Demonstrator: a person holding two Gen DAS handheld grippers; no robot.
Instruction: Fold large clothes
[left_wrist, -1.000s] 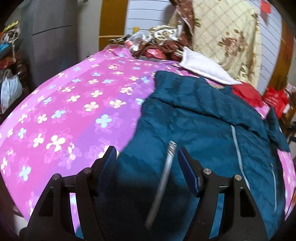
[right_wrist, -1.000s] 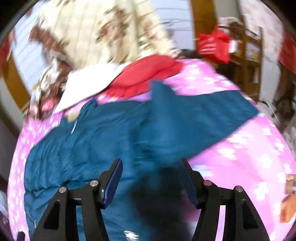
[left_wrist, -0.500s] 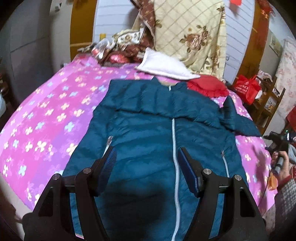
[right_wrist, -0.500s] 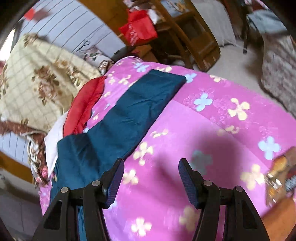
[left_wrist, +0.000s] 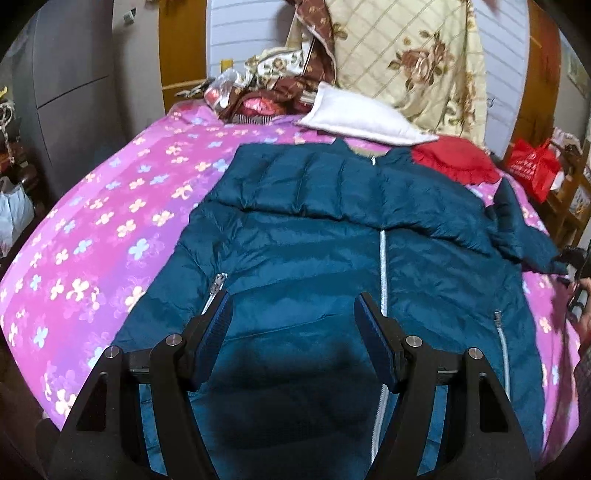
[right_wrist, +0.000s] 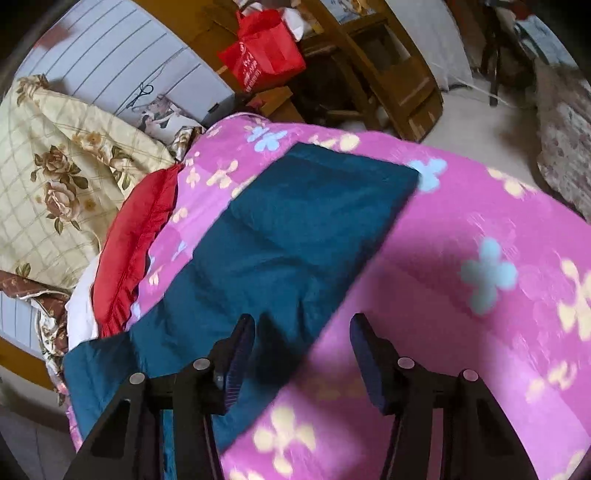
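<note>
Right now, from your left wrist view, the teal jacket (left_wrist: 314, 251) lies front-up on the bed (left_wrist: 92, 240), its zip running down the middle and its collar toward the white pillow (left_wrist: 354, 118) and red cushion (left_wrist: 454, 164). Your left gripper (left_wrist: 293, 339) hovers above the jacket's lower front with its jaws apart and nothing between the pads. The jacket's left edge leaves a broad stretch of pink flowered bedspread free beside it. On the other side the sleeve (left_wrist: 524, 236) reaches nearly to the bed's edge, where a hand (left_wrist: 583, 306) shows at the frame's border. A floral quilt (left_wrist: 406, 62) and a heap of fabric crowd the headboard end, and a red bag (left_wrist: 532, 170) hangs beyond the far corner.

From your right wrist view, the sleeve (right_wrist: 295, 236) lies flat and stretched toward the bed's corner, its cuff stopping short of the edge. Your right gripper (right_wrist: 301, 354) is over the sleeve's near edge, its jaws closing; the left pad is over the teal fabric, the right over bare bedspread (right_wrist: 461, 314), and neither presses on cloth. Open bedspread spreads to the right of the sleeve. Past the bed stand wooden furniture (right_wrist: 388, 85), the red bag (right_wrist: 266, 51) and pale floor.
</note>
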